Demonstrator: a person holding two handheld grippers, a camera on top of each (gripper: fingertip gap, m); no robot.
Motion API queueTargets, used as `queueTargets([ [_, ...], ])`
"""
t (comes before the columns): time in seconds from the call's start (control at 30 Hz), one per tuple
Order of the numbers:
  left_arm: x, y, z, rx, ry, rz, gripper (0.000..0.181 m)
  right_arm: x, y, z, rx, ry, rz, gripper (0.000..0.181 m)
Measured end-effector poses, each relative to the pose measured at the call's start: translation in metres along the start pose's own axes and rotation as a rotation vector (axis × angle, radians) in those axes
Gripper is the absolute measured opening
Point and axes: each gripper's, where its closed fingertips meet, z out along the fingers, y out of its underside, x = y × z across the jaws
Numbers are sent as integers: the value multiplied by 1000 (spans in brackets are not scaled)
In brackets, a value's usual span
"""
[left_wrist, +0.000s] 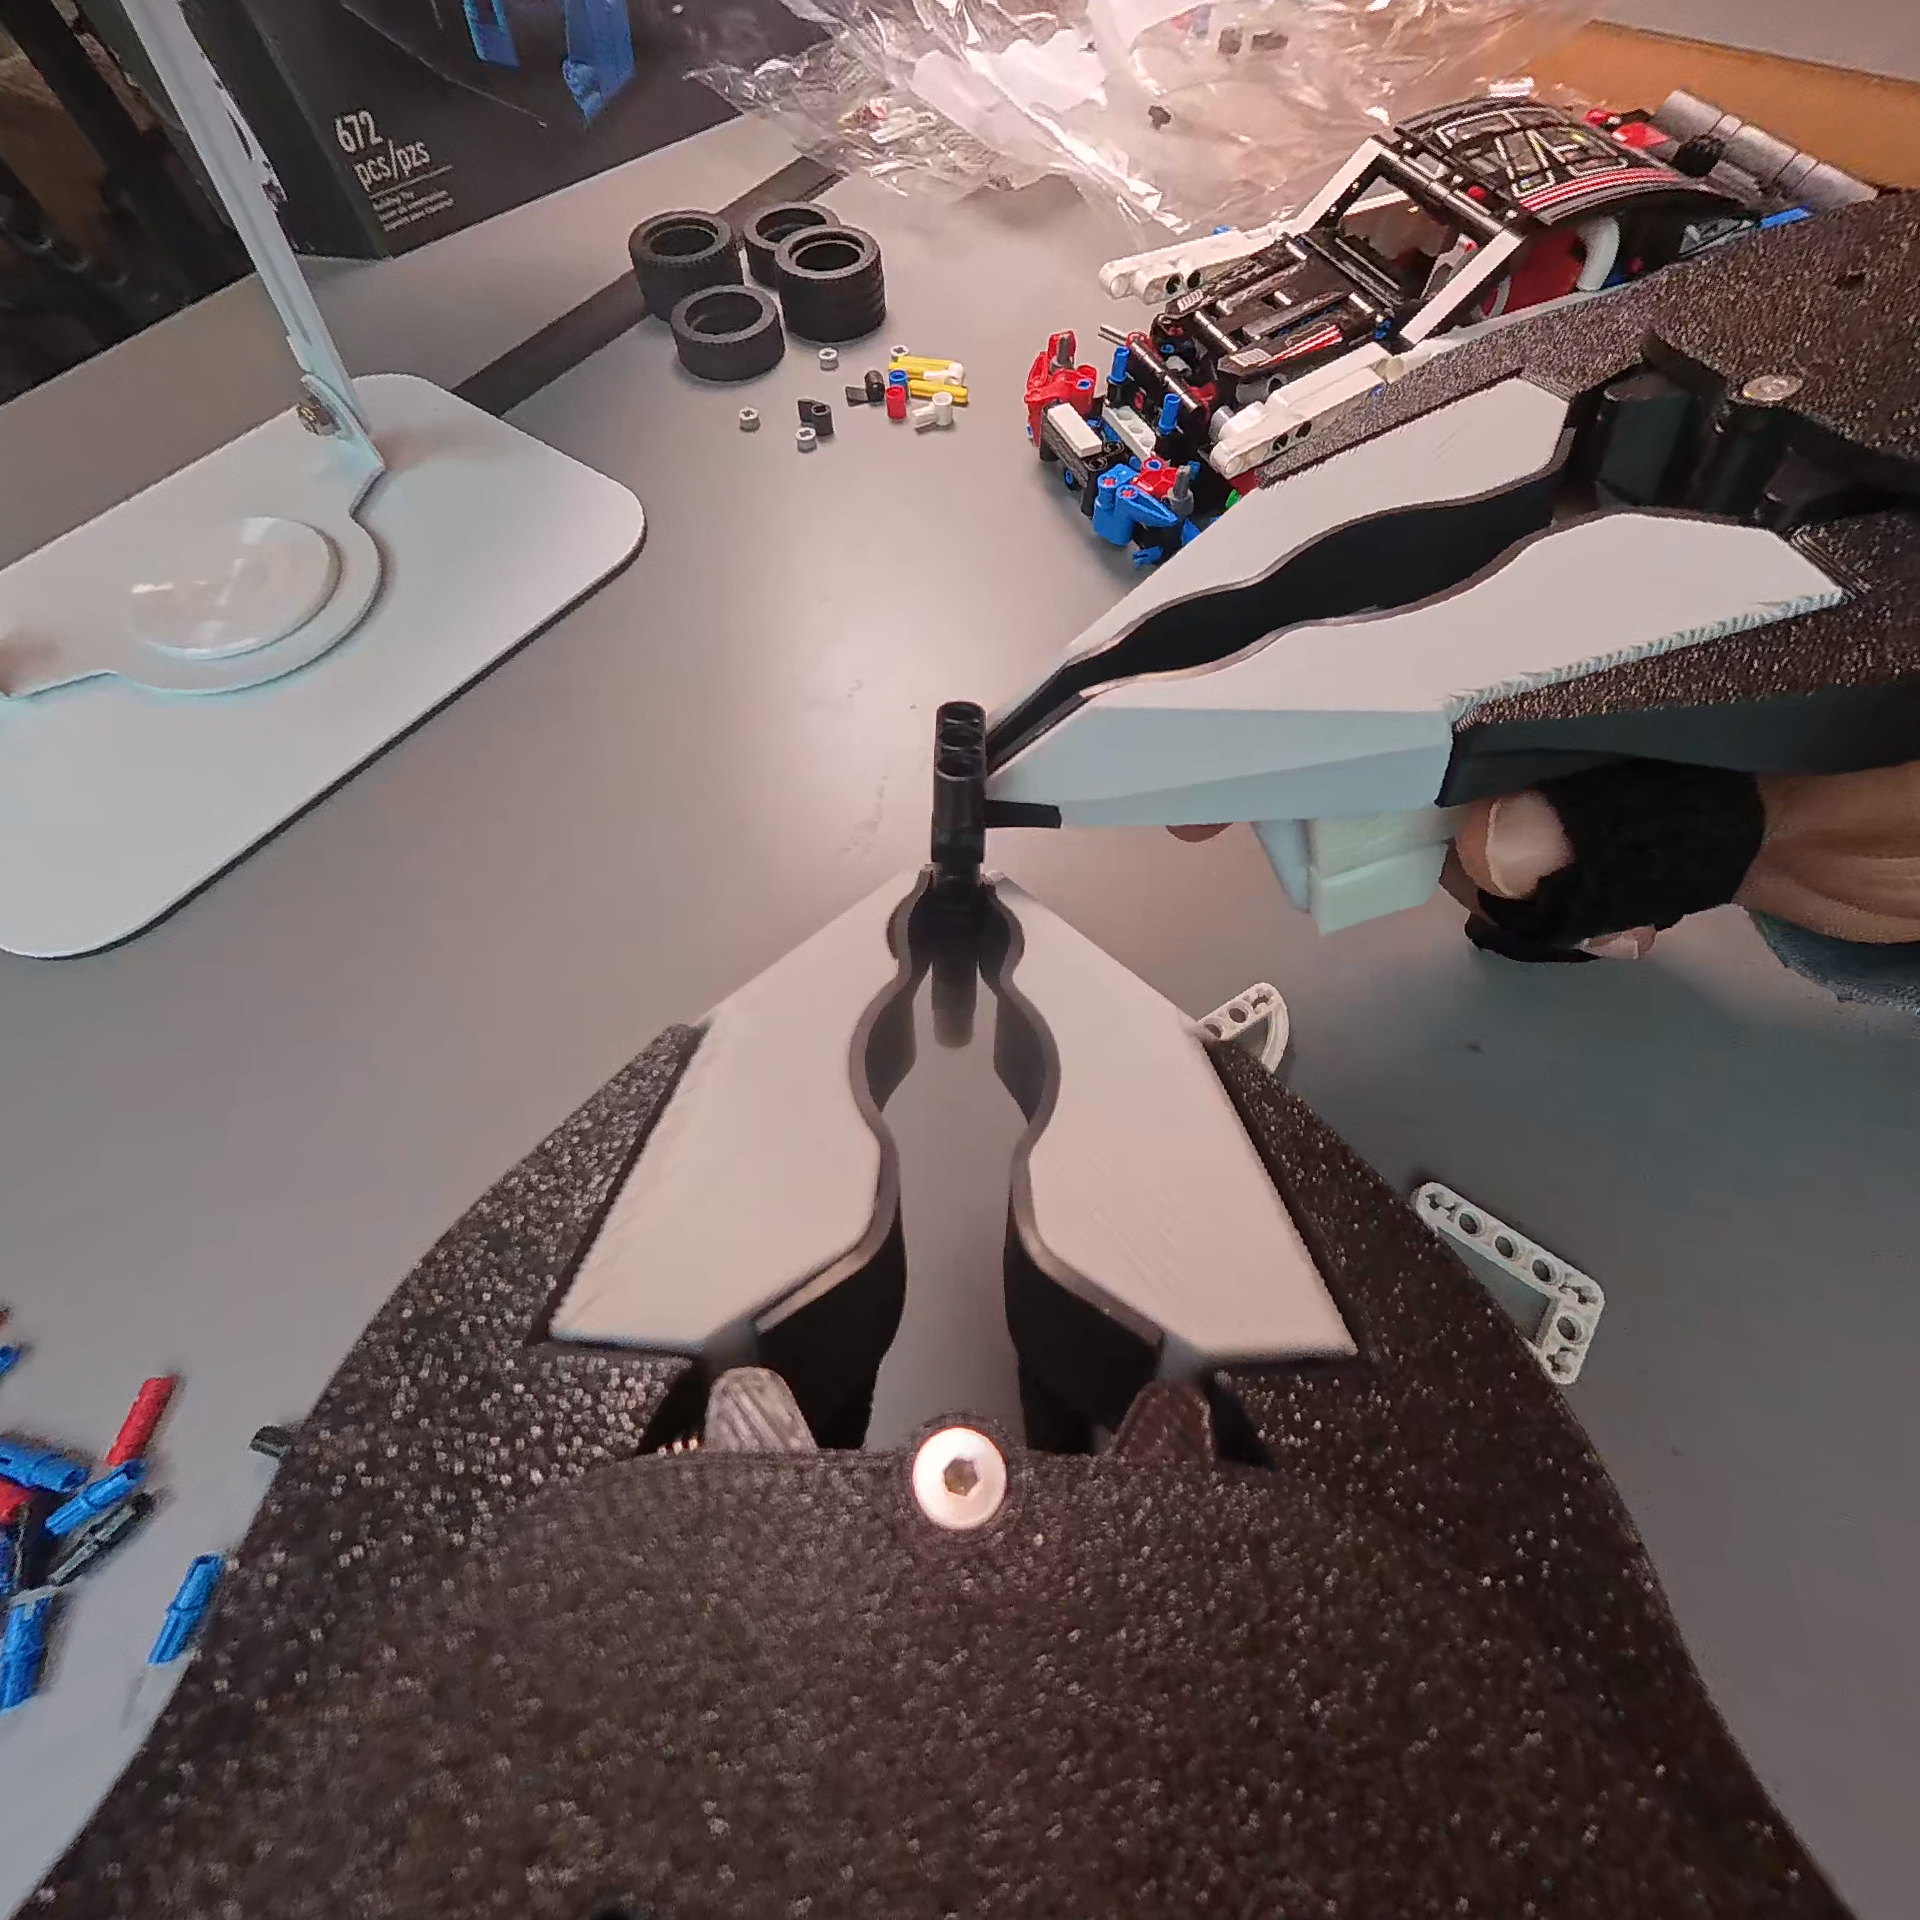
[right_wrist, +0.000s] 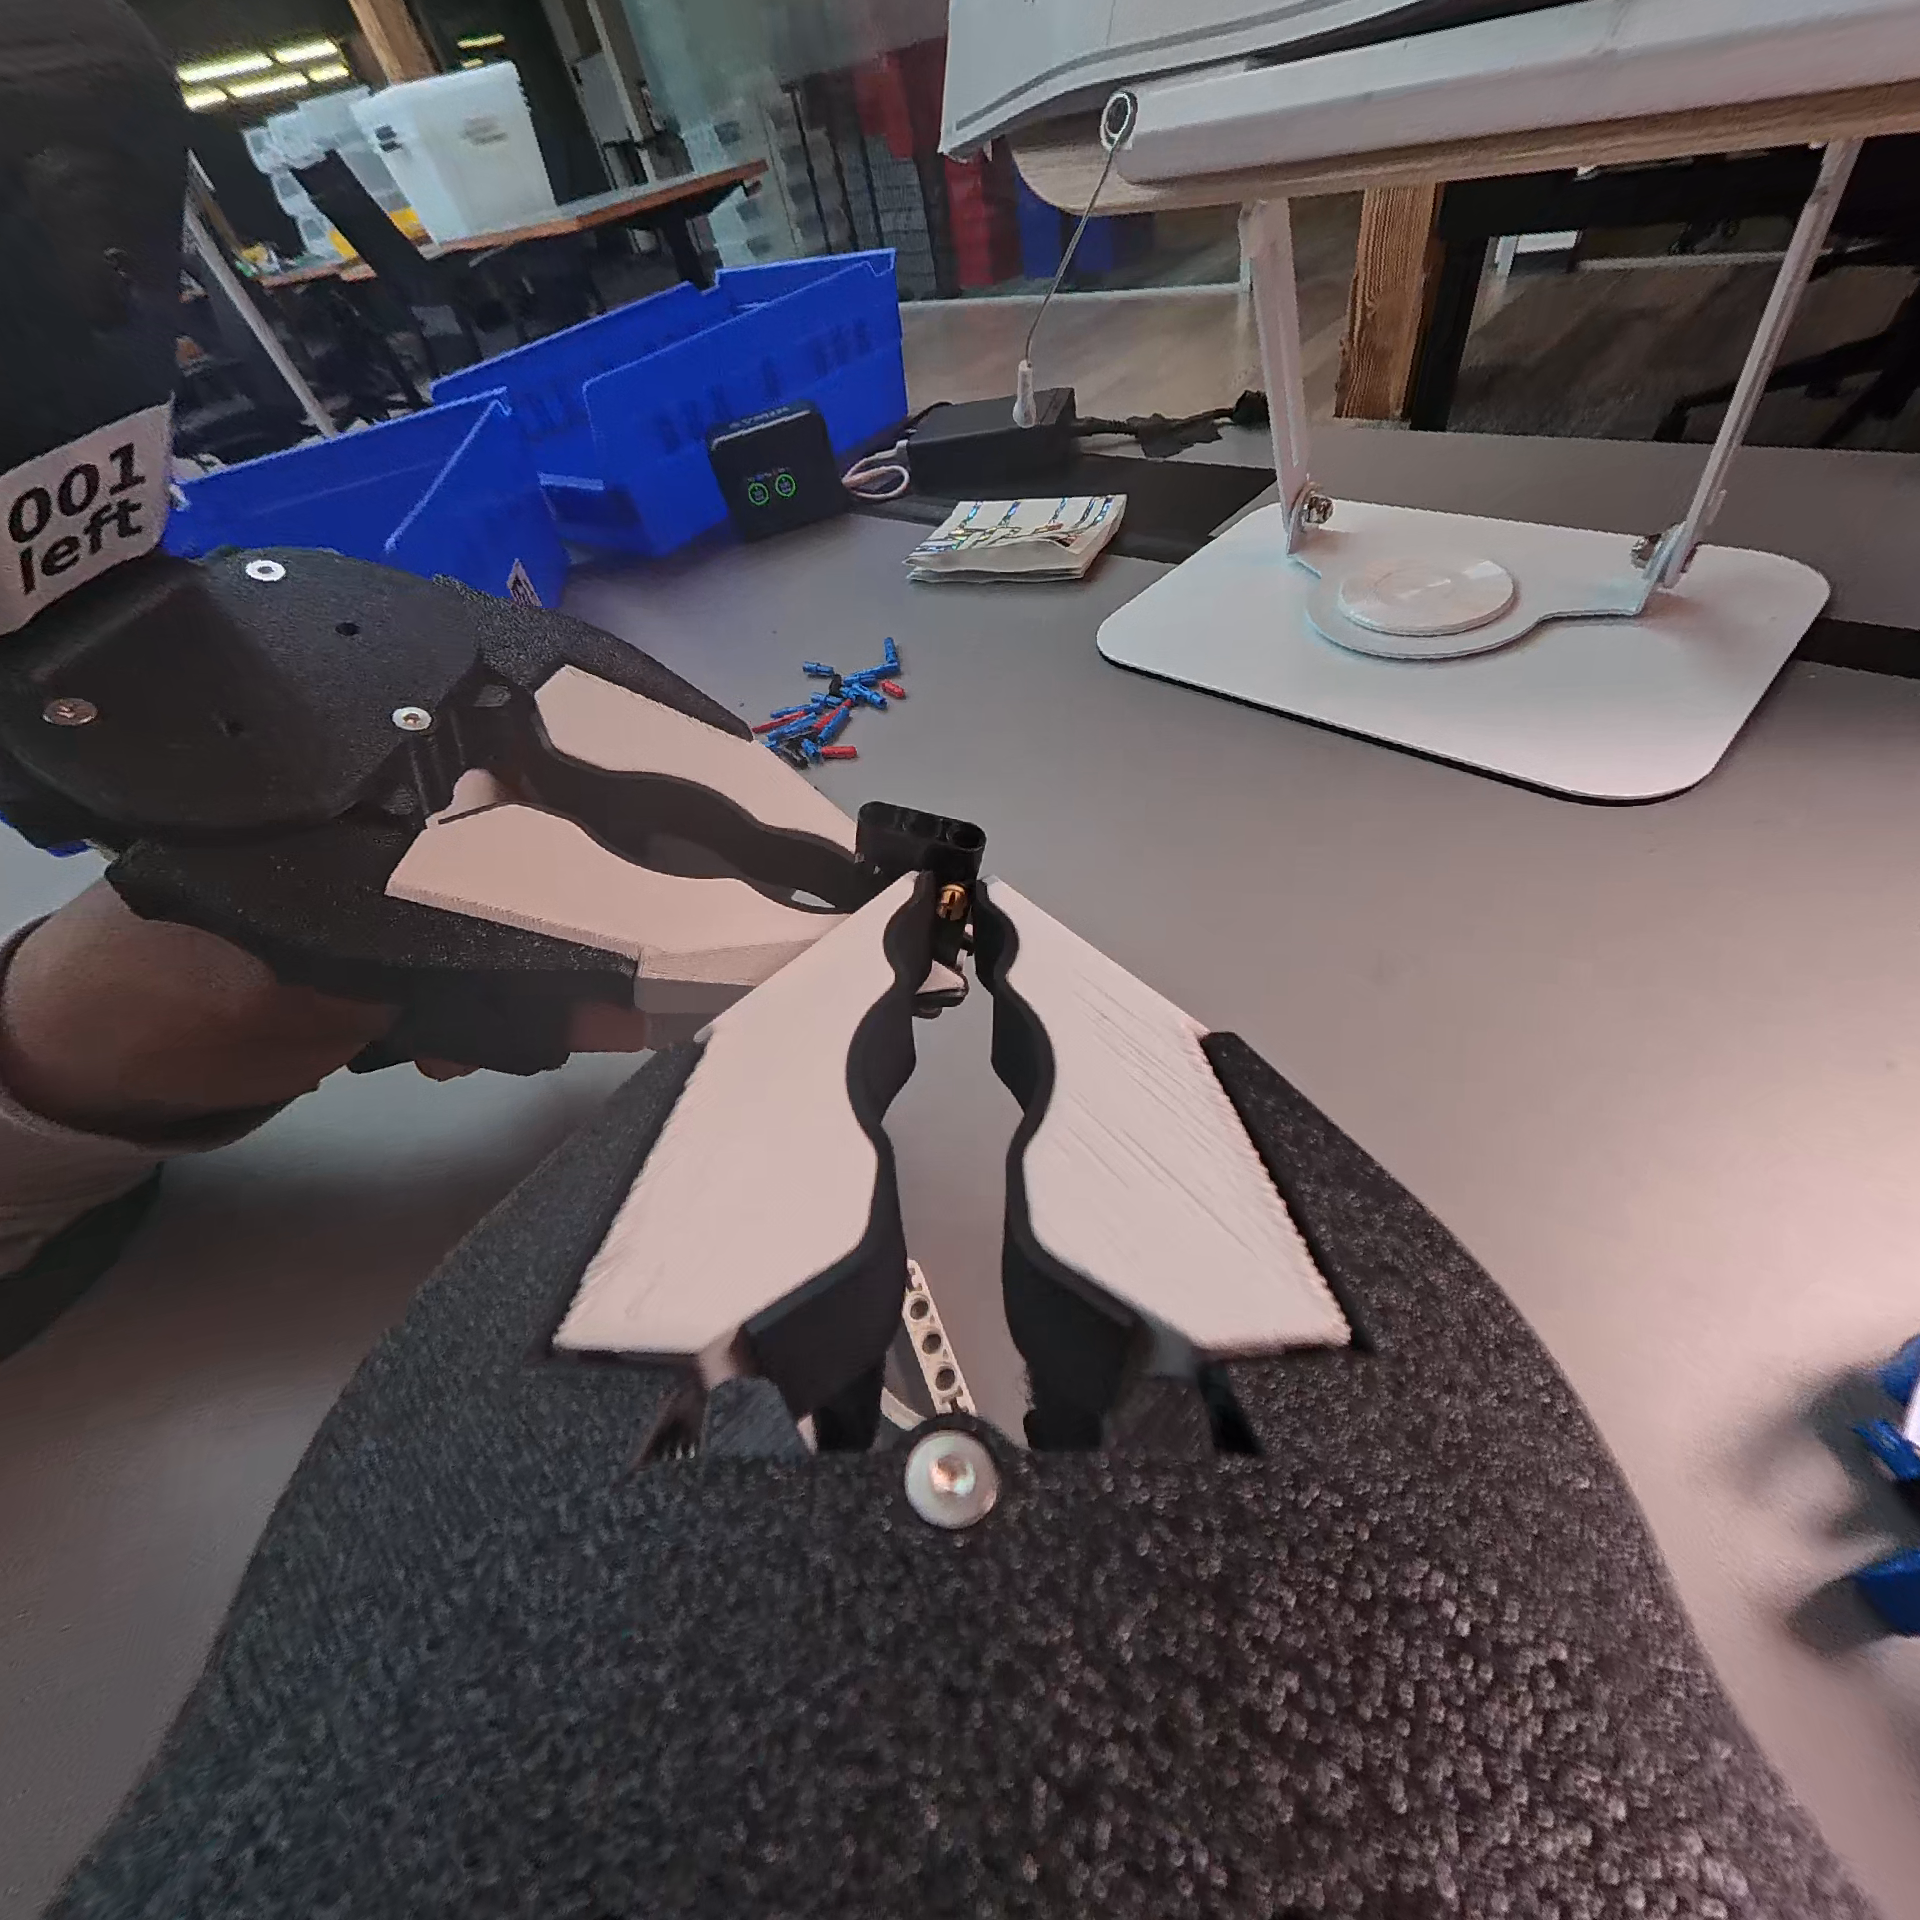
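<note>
My left gripper (left_wrist: 951, 883) is shut on the lower end of a small black beam with holes (left_wrist: 958, 774), holding it upright above the grey table (left_wrist: 727, 831). My right gripper (left_wrist: 1000, 769) comes in from the right and is shut on a short dark pin (left_wrist: 1023, 815) whose tip meets the side of the beam. In the right wrist view, my right gripper (right_wrist: 951, 896) pinches the pin (right_wrist: 948, 902) just under the beam (right_wrist: 920, 834), and the left gripper (right_wrist: 862, 883) reaches in from the left. Gloved hands hold both grippers.
A partly built toy car (left_wrist: 1403, 312), several black tyres (left_wrist: 758, 281) and small loose parts (left_wrist: 894, 400) lie at the back. White angled beams (left_wrist: 1517, 1278) lie to the right. A white stand base (left_wrist: 260, 644) and blue and red pins (right_wrist: 831, 701) are to the left; blue bins (right_wrist: 623, 416) stand beyond. Less than 4 cm separates the two grippers' tips.
</note>
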Motion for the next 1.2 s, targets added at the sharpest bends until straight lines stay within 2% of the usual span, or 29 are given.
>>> queueTargets([
  [0.67,-12,-32,-5,132,-30,-42,5,3,-28,-9,164,48,-5,1],
  [0.73,-52,-33,-16,153,-148,-33,5,0,-32,-16,192,37,-4,0],
  [0.8,-86,-37,-38,196,-167,-159,3,-2,-29,-24,193,44,-30,0],
  [0.87,-100,-41,-55,224,-201,-160,4,-3,-30,-28,203,48,-29,0],
  [1.2,-85,-43,-48,224,-161,-130,4,0,-30,-21,187,40,-15,0],
])
